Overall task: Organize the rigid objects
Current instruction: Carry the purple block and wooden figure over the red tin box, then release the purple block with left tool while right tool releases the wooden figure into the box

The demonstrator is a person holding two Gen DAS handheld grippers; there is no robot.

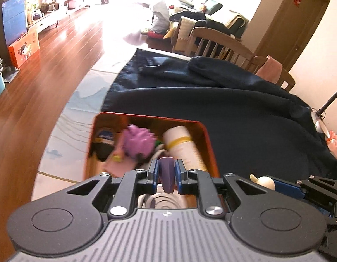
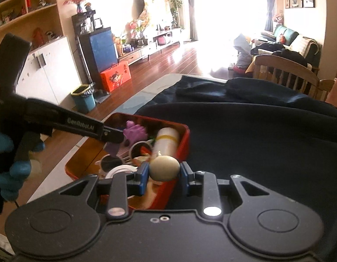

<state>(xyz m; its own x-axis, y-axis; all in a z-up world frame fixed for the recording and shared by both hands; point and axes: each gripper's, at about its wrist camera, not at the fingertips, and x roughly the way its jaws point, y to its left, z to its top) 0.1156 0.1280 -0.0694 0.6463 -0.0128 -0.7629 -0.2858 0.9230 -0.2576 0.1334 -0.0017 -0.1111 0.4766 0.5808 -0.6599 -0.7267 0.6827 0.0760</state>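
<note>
A red tin box (image 1: 208,137) (image 2: 181,144) sits on a dark blue cloth and holds several small items: a purple spiky toy (image 1: 138,142) (image 2: 134,132), a cream roll with a yellow band (image 1: 181,146) (image 2: 166,142), and a dark item. My left gripper (image 1: 166,174) is shut on a dark purple piece (image 1: 167,174) and holds it over the box; it also shows in the right wrist view (image 2: 116,136). My right gripper (image 2: 164,172) is shut on a cream egg-shaped object (image 2: 164,167) at the box's near right edge; that object also shows in the left wrist view (image 1: 265,182).
The dark blue cloth (image 1: 212,100) (image 2: 255,135) covers most of the table, with a light patterned tabletop (image 1: 66,131) to the left. Wooden chairs (image 1: 223,43) (image 2: 286,74) stand behind the table. A desk lamp (image 1: 321,118) is at the right.
</note>
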